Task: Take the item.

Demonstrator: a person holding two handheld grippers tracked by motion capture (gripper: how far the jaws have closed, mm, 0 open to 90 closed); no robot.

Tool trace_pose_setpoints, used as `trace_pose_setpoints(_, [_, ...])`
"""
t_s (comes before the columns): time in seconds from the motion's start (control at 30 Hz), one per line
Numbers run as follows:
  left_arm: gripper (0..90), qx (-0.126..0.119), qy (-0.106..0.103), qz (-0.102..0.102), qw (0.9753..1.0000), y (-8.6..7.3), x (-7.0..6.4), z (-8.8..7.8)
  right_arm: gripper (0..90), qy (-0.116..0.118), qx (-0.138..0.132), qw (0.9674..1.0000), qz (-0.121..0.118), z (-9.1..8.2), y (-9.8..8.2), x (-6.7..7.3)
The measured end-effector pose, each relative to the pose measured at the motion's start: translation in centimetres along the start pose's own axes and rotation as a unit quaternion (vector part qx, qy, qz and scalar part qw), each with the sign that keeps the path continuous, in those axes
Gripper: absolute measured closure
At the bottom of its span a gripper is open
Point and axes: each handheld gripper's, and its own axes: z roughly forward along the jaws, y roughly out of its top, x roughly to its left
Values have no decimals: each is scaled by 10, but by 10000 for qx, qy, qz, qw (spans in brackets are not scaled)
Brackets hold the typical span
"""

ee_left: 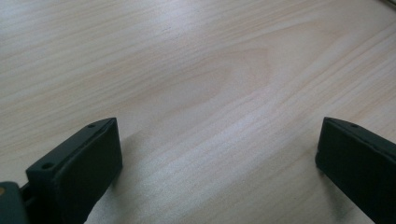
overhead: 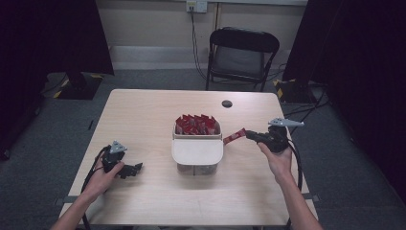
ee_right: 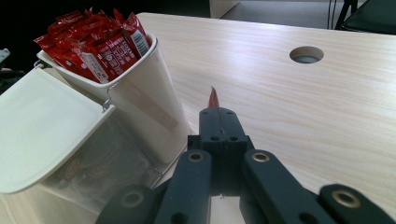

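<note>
A white container (overhead: 197, 143) (ee_right: 140, 100) in the middle of the table holds several red sachets (overhead: 196, 123) (ee_right: 95, 44) standing upright in its far half; its white lid (overhead: 197, 150) (ee_right: 42, 126) is flipped toward the near side. My right gripper (overhead: 250, 136) (ee_right: 218, 122) is shut on one red sachet (overhead: 234, 136) (ee_right: 213, 98), held just right of the container above the tabletop. My left gripper (overhead: 136, 167) (ee_left: 215, 154) rests low over the table at the near left, jaws wide apart with bare wood between them.
The light wooden table (overhead: 143, 115) has a round cable hole (overhead: 227, 103) (ee_right: 306, 54) at the far middle. A black folding chair (overhead: 242, 55) stands behind the table. Dark curtains hang at both sides.
</note>
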Motion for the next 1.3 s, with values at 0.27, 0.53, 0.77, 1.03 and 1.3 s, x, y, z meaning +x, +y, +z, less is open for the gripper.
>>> trace_pose_setpoints(0.27, [0, -2, 0, -3, 10000, 0, 0, 0, 900, 25, 144, 9999, -66, -6, -8, 2])
trace_pose_setpoints(0.53, [0, 0, 1, 0, 10000, 0, 0, 0, 900, -17, 302, 9995, -76, -10, -20, 0])
trace_pose_setpoints(0.77, [0, -1, 1, -1, 10000, 0, 0, 0, 900, -26, 395, 9992, -88, -5, -26, -3])
trace_pose_setpoints(1.03, [0, 0, 1, -1, 10000, 0, 0, 0, 900, -32, 546, 9985, 30, 6, -35, -10])
trace_pose_setpoints(1.3, [0, 0, 1, -2, 10000, 0, 0, 0, 900, -155, 763, 9969, 72, 14, -42, -16])
